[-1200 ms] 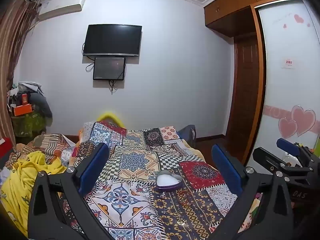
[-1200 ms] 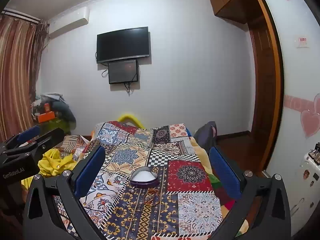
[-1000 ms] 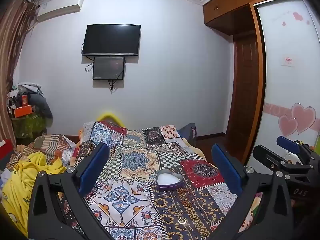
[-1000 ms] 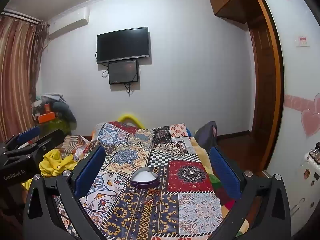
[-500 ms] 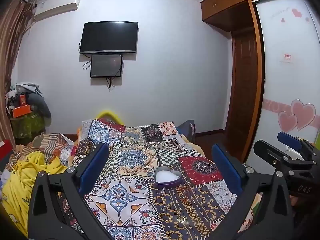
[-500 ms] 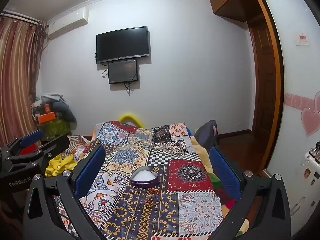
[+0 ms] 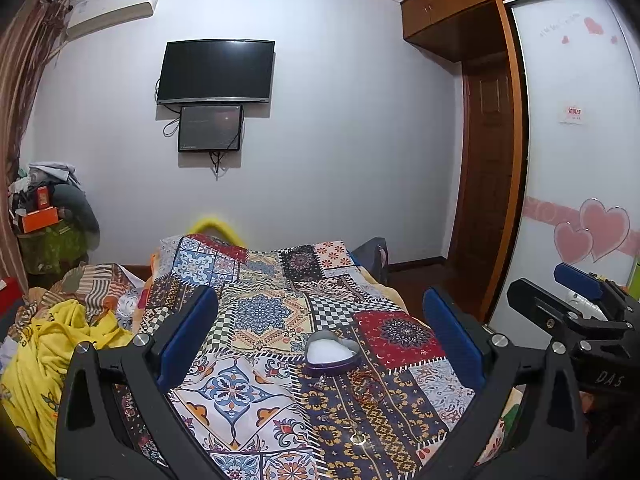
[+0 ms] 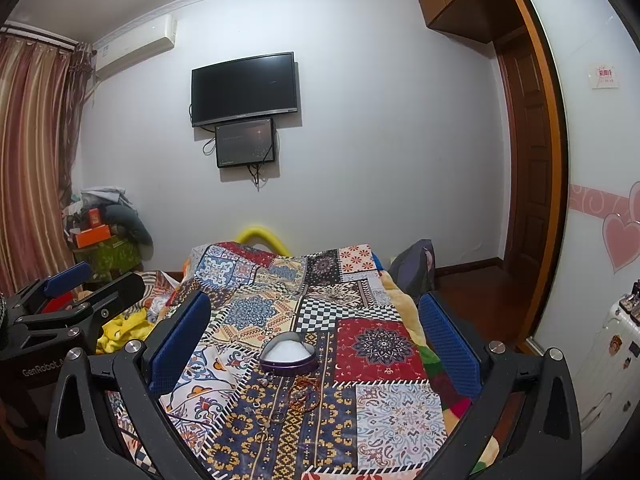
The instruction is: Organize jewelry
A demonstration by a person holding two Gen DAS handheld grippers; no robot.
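An open heart-shaped purple jewelry box (image 7: pixel 331 354) with a white lining sits on the patchwork cloth (image 7: pixel 260 320); it also shows in the right wrist view (image 8: pixel 289 356). Small jewelry lies in front of it: reddish bead bracelets (image 7: pixel 370 386) (image 8: pixel 306 392), a thin chain and a ring (image 7: pixel 357 439). My left gripper (image 7: pixel 320 344) is open and empty, held above the cloth short of the box. My right gripper (image 8: pixel 314 340) is open and empty too, likewise short of the box.
The cloth covers a narrow surface with edges left and right. Yellow fabric (image 7: pixel 44 356) and piled clothes lie to the left. A dark bag (image 8: pixel 414 270) stands at the far right. A wardrobe (image 7: pixel 576 184) and door are to the right. A TV (image 7: pixel 216 72) hangs on the wall.
Both grippers have stayed open. The left view has shifted slightly, the box sitting a little higher and further left in it. The left gripper has risen in the right view.
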